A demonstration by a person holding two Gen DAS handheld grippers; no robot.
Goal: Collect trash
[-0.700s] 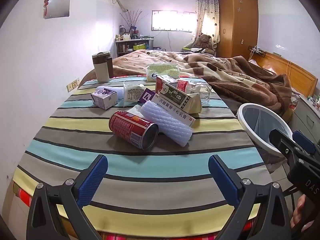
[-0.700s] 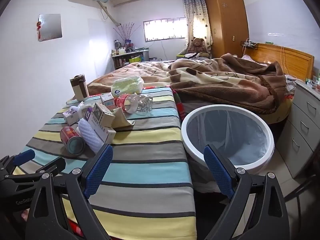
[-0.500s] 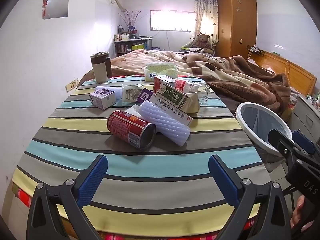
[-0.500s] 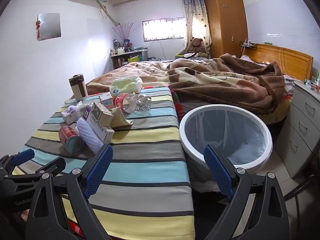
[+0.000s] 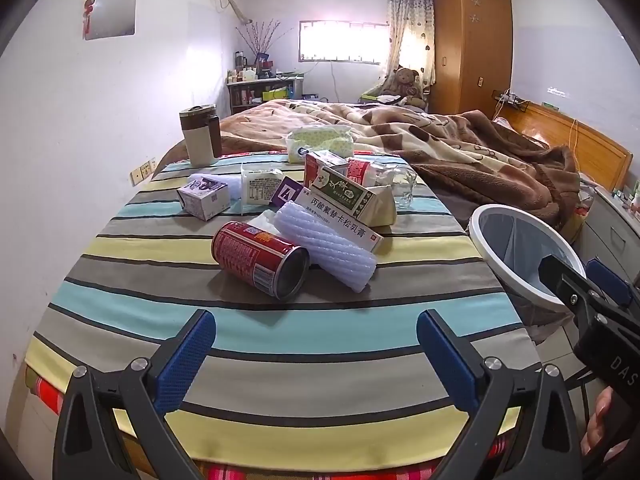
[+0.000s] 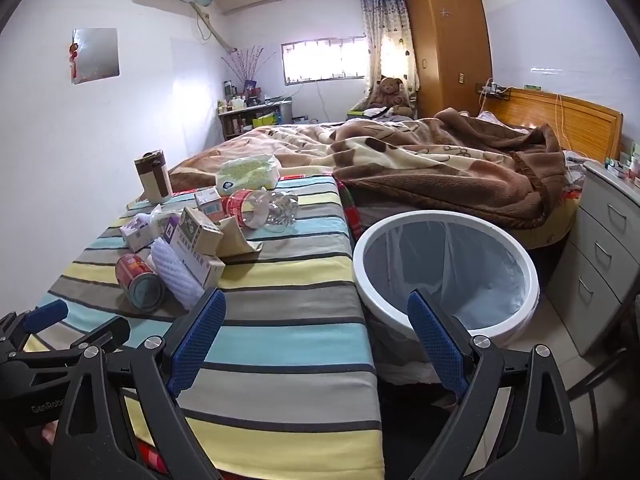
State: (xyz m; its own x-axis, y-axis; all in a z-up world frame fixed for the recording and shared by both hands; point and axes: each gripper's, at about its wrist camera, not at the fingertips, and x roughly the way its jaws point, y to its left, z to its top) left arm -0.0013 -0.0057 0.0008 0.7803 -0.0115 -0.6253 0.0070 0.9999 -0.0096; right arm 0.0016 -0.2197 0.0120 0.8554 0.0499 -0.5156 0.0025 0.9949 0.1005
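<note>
Both grippers hang over the near edge of the striped tablecloth [image 5: 280, 332], and neither has anything in it. The left gripper [image 5: 316, 354] has its blue-padded jaws spread wide above a blue stripe, nothing between them, angled down toward the pile of trash. The right gripper [image 6: 316, 340] is just as wide apart and empty, hovering over the table's right corner with its right finger in front of the bin. Nearest the left gripper lies a red tin can [image 5: 260, 262] on its side, open end facing the camera, and touching it on the right is a white foam net sleeve [image 5: 326, 250], also lying down. Behind those two, a long white medicine box [image 5: 340, 220] printed with Chinese characters leans under a green-and-cream box [image 5: 352, 196]. Further back sit a small purple-and-white carton [image 5: 204, 200], a crushed clear plastic bottle [image 6: 260, 206] with a red label, a pack of tissues [image 5: 320, 144] and a brown-and-cream thermos mug [image 5: 200, 136] standing upright at the far left. The white-rimmed trash bin [image 6: 444, 276], lined with a clear bag, stands on the floor just beside the table's right edge, with the blanket-covered bed [image 6: 440, 164] behind it. A bit of a hand shows at the lower right of the left view.
</note>
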